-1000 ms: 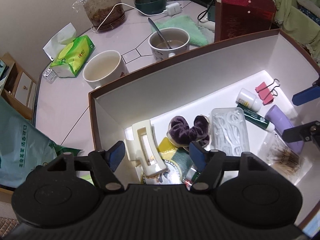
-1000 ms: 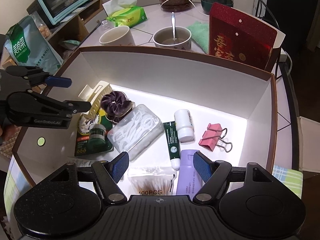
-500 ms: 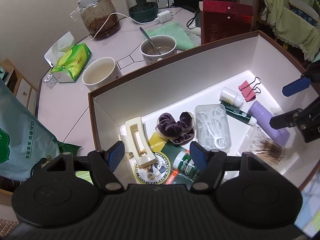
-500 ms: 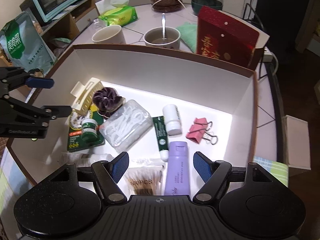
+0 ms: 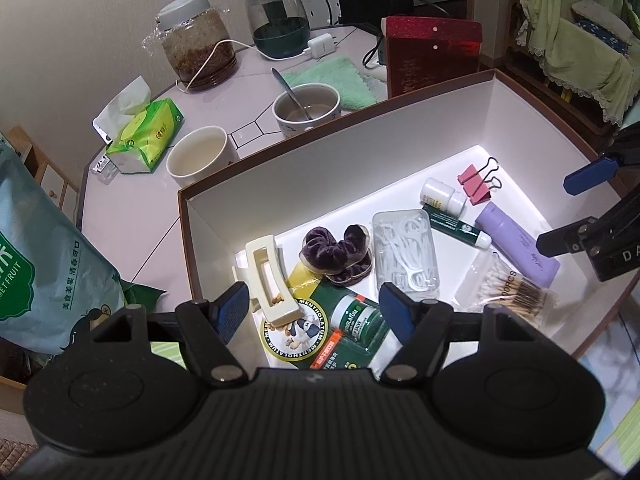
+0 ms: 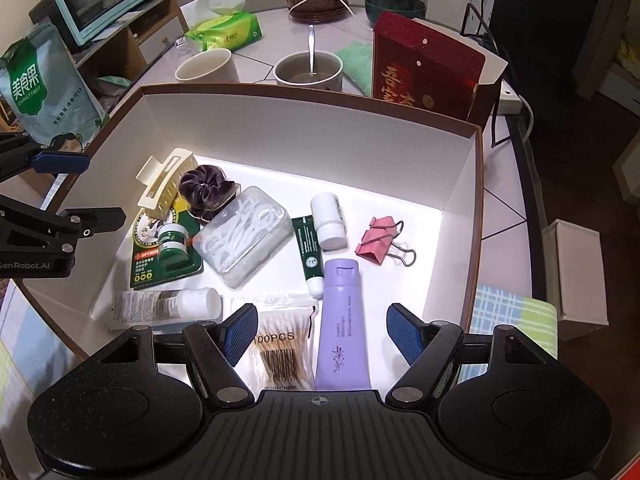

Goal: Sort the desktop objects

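1. We see a white box (image 6: 460,184) with a brown rim on the table, and we place everything else against it.
2. Our left gripper (image 5: 316,312) hangs over the box's left end, fingers spread wide and holding nothing.
3. Our right gripper (image 6: 320,332) hangs over the box's near edge, fingers also wide apart and empty.
4. Inside the box, at its left end, a cream hair clip (image 6: 162,186) touches a purple scrunchie (image 6: 204,190); both overlap a green balm card (image 6: 168,248).
5. Mid-box lies a clear case of floss picks (image 6: 244,236), with a green tube (image 6: 310,254) and a white bottle (image 6: 330,220) just beside it.
6. A pink binder clip (image 6: 380,242) sits toward the box's right wall, apart from the rest.
7. Along the box's near edge lie a purple tube (image 6: 342,324), a bag of cotton swabs (image 6: 282,344) and a white tube (image 6: 168,306).
8. Behind the box stand two mugs (image 6: 206,66), one with a spoon, and a red carton (image 6: 424,66).
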The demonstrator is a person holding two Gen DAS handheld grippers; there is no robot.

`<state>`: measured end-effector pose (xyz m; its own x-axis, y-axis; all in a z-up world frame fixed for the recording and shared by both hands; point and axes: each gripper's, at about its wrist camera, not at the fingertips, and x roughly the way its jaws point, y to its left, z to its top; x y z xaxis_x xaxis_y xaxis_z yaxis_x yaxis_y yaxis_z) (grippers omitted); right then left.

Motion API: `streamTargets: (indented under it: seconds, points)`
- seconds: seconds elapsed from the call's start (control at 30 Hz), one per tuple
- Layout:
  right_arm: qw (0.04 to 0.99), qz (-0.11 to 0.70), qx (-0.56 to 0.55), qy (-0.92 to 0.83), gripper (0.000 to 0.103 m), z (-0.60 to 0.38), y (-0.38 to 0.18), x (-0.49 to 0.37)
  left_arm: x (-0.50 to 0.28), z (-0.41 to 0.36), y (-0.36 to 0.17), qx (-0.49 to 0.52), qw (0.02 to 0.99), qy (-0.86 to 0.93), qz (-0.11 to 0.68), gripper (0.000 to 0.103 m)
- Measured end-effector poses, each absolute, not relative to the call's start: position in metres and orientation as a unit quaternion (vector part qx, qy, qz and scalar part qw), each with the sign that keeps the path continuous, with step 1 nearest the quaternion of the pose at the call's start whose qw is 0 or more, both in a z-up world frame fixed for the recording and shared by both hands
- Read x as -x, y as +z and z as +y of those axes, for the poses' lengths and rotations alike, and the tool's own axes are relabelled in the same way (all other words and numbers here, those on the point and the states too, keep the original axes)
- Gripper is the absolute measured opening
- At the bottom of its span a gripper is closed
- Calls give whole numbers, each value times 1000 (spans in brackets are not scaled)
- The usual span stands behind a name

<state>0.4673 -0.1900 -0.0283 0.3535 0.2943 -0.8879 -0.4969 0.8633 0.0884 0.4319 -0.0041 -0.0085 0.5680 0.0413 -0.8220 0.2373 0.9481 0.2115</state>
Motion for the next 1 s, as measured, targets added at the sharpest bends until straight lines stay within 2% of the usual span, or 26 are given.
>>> streamTargets:
  seconds: [1.0]
  points:
    - [825,518,55,218,74,-203,-19,-440,-391,-21,5,-150,877,-75,451,69]
